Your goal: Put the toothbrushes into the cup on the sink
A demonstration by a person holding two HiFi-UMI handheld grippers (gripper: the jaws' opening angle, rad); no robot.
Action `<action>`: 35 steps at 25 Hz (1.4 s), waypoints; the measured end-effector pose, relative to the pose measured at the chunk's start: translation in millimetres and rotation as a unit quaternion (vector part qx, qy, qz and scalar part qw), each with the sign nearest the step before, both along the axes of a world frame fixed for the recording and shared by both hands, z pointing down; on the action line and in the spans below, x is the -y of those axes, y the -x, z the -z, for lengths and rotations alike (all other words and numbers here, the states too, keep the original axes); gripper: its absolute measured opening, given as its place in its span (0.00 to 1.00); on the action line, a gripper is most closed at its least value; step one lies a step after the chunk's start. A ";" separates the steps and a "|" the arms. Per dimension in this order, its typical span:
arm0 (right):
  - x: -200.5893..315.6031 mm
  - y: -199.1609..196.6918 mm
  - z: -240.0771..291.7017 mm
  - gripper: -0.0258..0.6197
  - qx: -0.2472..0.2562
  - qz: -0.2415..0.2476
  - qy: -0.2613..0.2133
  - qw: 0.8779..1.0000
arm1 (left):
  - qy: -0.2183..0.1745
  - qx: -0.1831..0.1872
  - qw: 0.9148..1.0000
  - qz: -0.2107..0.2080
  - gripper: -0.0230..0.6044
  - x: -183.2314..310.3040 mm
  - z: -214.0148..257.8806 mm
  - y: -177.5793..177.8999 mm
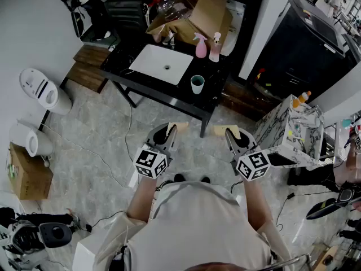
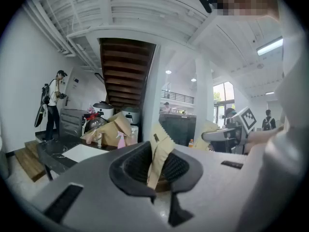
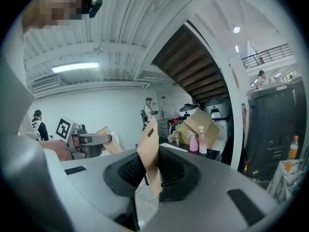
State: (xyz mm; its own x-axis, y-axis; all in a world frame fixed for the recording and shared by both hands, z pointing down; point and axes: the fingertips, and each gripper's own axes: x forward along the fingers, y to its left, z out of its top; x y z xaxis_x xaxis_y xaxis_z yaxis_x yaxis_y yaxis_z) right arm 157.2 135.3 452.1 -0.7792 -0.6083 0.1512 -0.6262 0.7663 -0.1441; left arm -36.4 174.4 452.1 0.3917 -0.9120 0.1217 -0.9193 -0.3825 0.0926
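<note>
I stand a step back from the black sink table [image 1: 121, 66], with both grippers held up in front of me. My left gripper [image 1: 170, 131] is shut on a tan paper packet [image 1: 180, 126]. In the left gripper view the packet [image 2: 159, 151] stands upright between the ribbed pads. My right gripper [image 1: 231, 133] is shut on a second tan packet [image 1: 221, 130], which also stands clamped upright [image 3: 149, 153] in the right gripper view. What is inside the packets is hidden. The green cup [image 1: 197, 84] stands on the table to the right of the white basin [image 1: 162, 64], well beyond both grippers.
Two pink spray bottles [image 1: 201, 46] and an open cardboard box [image 1: 197, 10] stand behind the basin. A marble-patterned cabinet [image 1: 287, 131] is on the right, white appliances [image 1: 39, 89] on the left, and cables cross the floor. People stand in the background.
</note>
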 end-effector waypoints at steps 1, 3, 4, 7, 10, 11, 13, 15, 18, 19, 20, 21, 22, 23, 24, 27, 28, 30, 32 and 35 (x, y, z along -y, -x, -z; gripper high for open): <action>-0.8 0.4 0.6 0.16 0.000 0.000 0.000 1.000 | 0.000 0.001 1.000 0.000 0.10 -0.7 0.3 0.1; -1.8 1.6 1.5 0.16 0.000 0.000 -0.001 1.000 | 0.000 0.001 1.000 -0.001 0.10 -1.5 0.6 0.7; -1.7 2.4 1.8 0.16 0.000 0.000 0.000 1.000 | 0.000 0.001 1.000 -0.001 0.10 -1.5 0.7 1.3; -1.0 4.8 2.3 0.16 0.000 -0.001 0.002 1.000 | 0.002 0.000 1.000 -0.001 0.10 -1.3 0.8 3.3; -1.3 5.8 3.3 0.16 0.002 -0.004 0.005 1.000 | 0.006 0.001 1.000 0.000 0.10 -1.8 0.2 5.0; -0.6 5.4 3.3 0.16 0.004 -0.007 0.007 1.000 | 0.007 0.001 1.000 0.000 0.10 -1.9 -0.1 5.6; 1.4 4.0 1.6 0.16 0.009 -0.015 0.014 1.000 | 0.009 0.001 1.000 0.000 0.10 -1.8 -1.4 6.6; 1.9 3.7 -0.7 0.16 0.012 -0.020 0.019 1.000 | 0.010 0.001 1.000 0.000 0.10 -2.3 -3.3 8.3; -0.8 6.6 -2.2 0.16 0.013 -0.025 0.020 0.999 | 0.012 0.003 1.000 -0.002 0.10 -4.3 -5.5 12.7; -2.1 7.9 -2.4 0.16 0.013 -0.026 0.021 0.999 | 0.013 0.004 1.000 -0.003 0.10 -5.2 -6.3 14.3; -3.2 9.3 -2.7 0.16 0.013 -0.027 0.022 0.999 | 0.014 0.004 1.000 -0.004 0.10 -5.8 -7.1 15.8; -4.0 10.5 -3.1 0.16 0.012 -0.029 0.022 0.999 | 0.015 0.004 1.000 -0.006 0.10 -6.2 -7.8 17.2; -4.7 11.6 -3.7 0.16 0.010 -0.031 0.023 0.999 | 0.016 0.004 1.000 -0.007 0.10 -6.4 -8.4 18.6; -5.3 12.6 -4.6 0.16 0.009 -0.033 0.024 0.999 | 0.017 0.004 1.000 -0.008 0.10 -6.6 -8.9 19.9; -5.9 13.4 -5.6 0.16 0.008 -0.035 0.025 0.999 | 0.018 0.004 1.000 -0.010 0.10 -6.7 -9.5 21.3; -8.4 17.4 -8.0 0.16 0.006 -0.042 0.028 0.999 | 0.020 0.002 1.000 -0.011 0.10 -6.2 -10.9 27.4; -9.3 19.6 -8.6 0.16 0.006 -0.043 0.028 0.999 | 0.021 0.001 1.000 -0.012 0.10 -6.1 -11.2 30.2; -10.8 24.2 -9.4 0.16 0.004 -0.047 0.029 0.998 | 0.022 0.000 1.000 -0.014 0.10 -5.5 -12.4 35.6; -10.6 28.0 -9.9 0.16 0.001 -0.052 0.028 0.998 | 0.022 0.002 1.000 -0.018 0.10 -4.7 -14.1 40.2; -8.9 32.6 -8.6 0.16 -0.001 -0.061 0.025 0.998 | 0.024 0.006 0.999 -0.024 0.10 -3.7 -16.5 46.7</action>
State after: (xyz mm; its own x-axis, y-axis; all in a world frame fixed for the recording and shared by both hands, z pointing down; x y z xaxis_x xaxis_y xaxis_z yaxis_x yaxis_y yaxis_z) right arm 124.6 144.2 460.7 -0.6991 -0.6907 0.1849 -0.7151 0.6758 -0.1789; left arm -83.1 178.1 468.6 0.4332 -0.8851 0.1701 -0.9011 -0.4217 0.1006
